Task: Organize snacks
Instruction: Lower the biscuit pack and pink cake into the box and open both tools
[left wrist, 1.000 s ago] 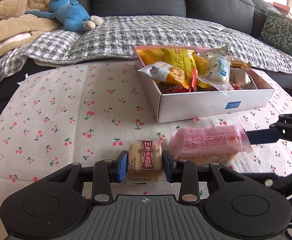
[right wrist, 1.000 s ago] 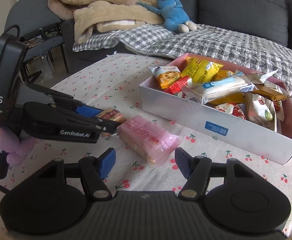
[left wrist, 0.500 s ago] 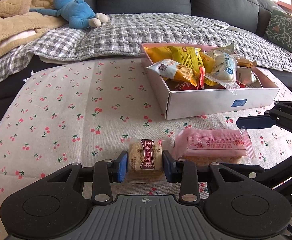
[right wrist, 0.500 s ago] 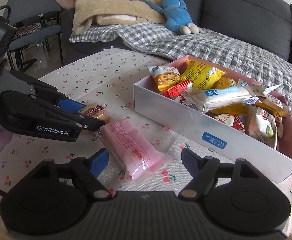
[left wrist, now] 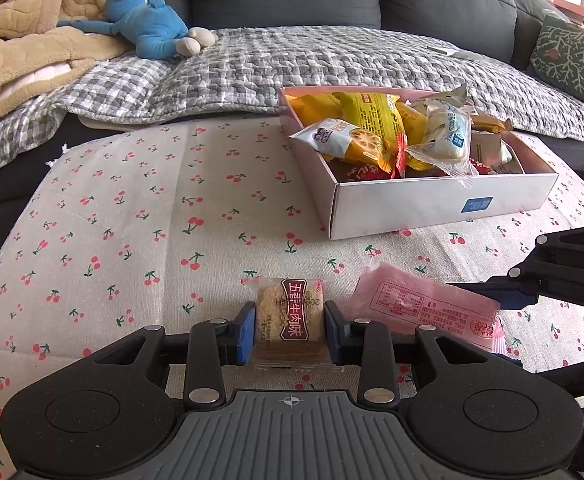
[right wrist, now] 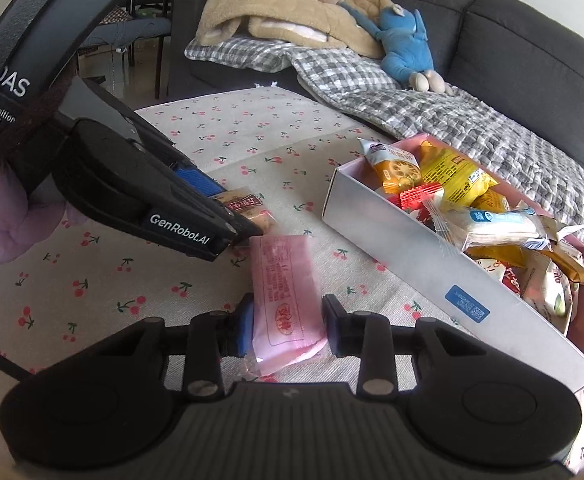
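Note:
My left gripper (left wrist: 290, 330) is shut on a small square brown snack packet (left wrist: 290, 322) with a dark red label, low over the cherry-print tablecloth. It also shows in the right wrist view (right wrist: 248, 210). My right gripper (right wrist: 286, 326) has closed in around a pink wrapped snack bar (right wrist: 286, 292) lying on the cloth; both pads sit at its sides. The bar also shows in the left wrist view (left wrist: 424, 308), just right of the brown packet. A white box (left wrist: 432, 204) with a pink inside, full of several snack packets, stands beyond.
A sofa with a grey checked blanket (left wrist: 292, 64), a blue plush toy (left wrist: 148, 28) and a beige blanket (left wrist: 20, 52) lies behind the table. A green cushion (left wrist: 568, 60) is at far right. A chair (right wrist: 132, 32) stands left of the table.
My right gripper moved in over the pink bar and narrowed from wide open to its sides. My left gripper stayed shut on the brown packet and shifted slightly.

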Motion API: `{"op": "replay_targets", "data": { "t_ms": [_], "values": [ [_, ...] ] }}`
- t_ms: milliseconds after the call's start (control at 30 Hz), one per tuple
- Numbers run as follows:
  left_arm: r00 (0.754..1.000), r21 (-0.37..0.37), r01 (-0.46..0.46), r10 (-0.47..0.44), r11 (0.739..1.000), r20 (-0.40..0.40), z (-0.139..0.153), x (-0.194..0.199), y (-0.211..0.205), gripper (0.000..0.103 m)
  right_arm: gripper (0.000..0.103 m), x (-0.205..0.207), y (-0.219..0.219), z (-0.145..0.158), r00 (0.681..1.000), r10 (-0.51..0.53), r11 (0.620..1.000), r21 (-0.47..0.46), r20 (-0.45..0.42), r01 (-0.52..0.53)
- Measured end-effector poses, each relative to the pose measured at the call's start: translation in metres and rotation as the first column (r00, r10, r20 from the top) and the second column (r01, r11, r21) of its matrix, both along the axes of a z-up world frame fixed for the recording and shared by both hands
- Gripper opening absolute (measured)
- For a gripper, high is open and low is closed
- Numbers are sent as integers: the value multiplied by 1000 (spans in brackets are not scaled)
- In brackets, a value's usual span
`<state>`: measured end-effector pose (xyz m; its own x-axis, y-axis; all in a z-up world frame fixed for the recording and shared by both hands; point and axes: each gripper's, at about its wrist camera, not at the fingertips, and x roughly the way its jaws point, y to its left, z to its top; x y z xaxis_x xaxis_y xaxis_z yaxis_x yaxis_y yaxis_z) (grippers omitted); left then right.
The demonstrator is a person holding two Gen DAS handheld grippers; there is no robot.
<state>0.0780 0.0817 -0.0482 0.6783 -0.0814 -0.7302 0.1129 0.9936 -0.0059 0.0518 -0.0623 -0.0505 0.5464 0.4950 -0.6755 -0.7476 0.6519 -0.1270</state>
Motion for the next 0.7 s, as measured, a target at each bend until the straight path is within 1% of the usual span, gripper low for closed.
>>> {"op": "replay_targets", "data": {
  "t_ms": [133,400,567,700],
  "values": [
    [1000,-1,9,-9,1000,0,2,-2,-2,32,31,0,-8,4,999,-33,999,6,4,33],
    [1000,-14,18,-18,1000,23,14,-4,-8,32,31,1,-34,26,992,-128,990,67,26,126],
    [998,-15,24,-24,1000,52,26,-6,-13,32,31,4,-53,42,980,-195,974,122,42,189],
    [997,-28,24,-22,999,77,37,-8,-18,32,31,15,-68,50,963,-265,954,161,51,254]
  ]
}}
